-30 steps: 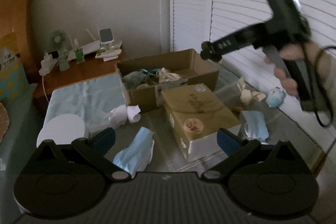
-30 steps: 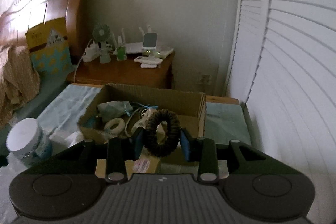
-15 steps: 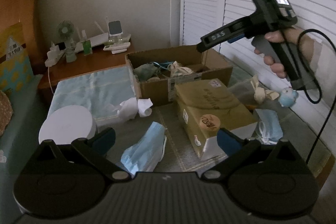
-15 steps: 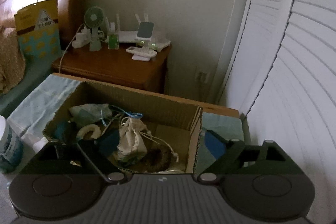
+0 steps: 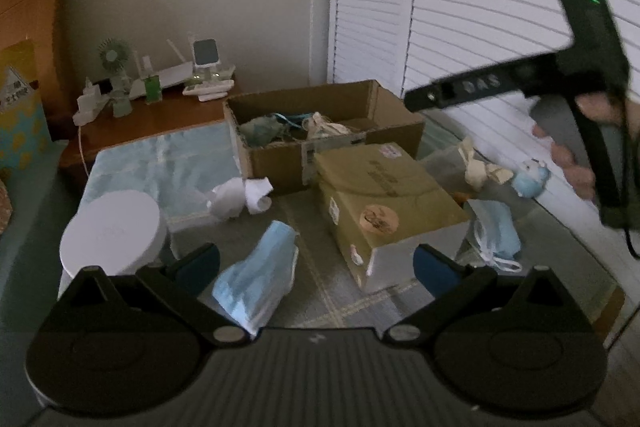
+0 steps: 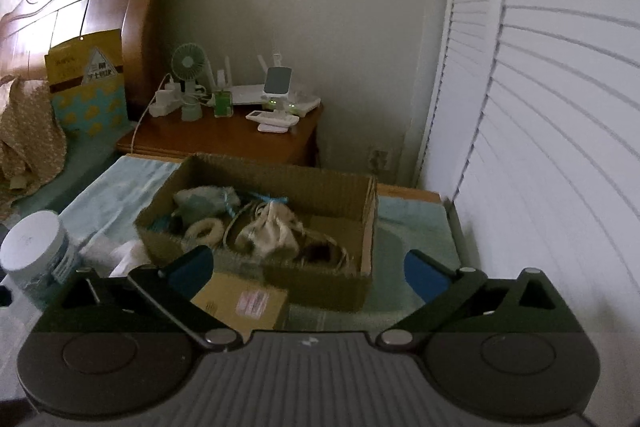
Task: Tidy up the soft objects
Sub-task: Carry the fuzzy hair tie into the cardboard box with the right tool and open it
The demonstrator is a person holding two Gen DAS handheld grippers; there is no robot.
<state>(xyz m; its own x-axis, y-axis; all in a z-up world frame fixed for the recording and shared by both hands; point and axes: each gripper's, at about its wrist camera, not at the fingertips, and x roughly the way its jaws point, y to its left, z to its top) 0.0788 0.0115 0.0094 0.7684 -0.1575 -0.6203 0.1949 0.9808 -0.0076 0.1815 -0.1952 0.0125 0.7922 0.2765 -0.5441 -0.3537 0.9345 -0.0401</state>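
An open cardboard box [image 5: 400, 131] [image 6: 332, 291] holds several soft items: a cream drawstring pouch [image 6: 276, 231], a pale ring [image 6: 206, 231], a dark scrunchie [image 6: 320, 251] and green cloth. My left gripper [image 5: 316, 267] is open and empty, low over a blue face mask [image 5: 256, 283]. My right gripper [image 6: 306, 269] is open and empty, held above and behind the box; it shows in the left wrist view [image 5: 416, 101] at the upper right. Another mask [image 5: 494, 235], a cream bow [image 5: 478, 167] and a blue plush toy [image 5: 530, 179] lie by the shutters.
A closed brown carton [image 5: 384, 203] lies in front of the open box. A white tub [image 5: 112, 235] and crumpled tissue [image 5: 240, 197] are at the left. A wooden nightstand [image 6: 224, 139] with a fan and gadgets stands behind. White shutters [image 6: 540, 147] line the right side.
My right gripper opened and let the dark scrunchie fall into the open box, then drew back and up. My left gripper stayed open and shifted only slightly.
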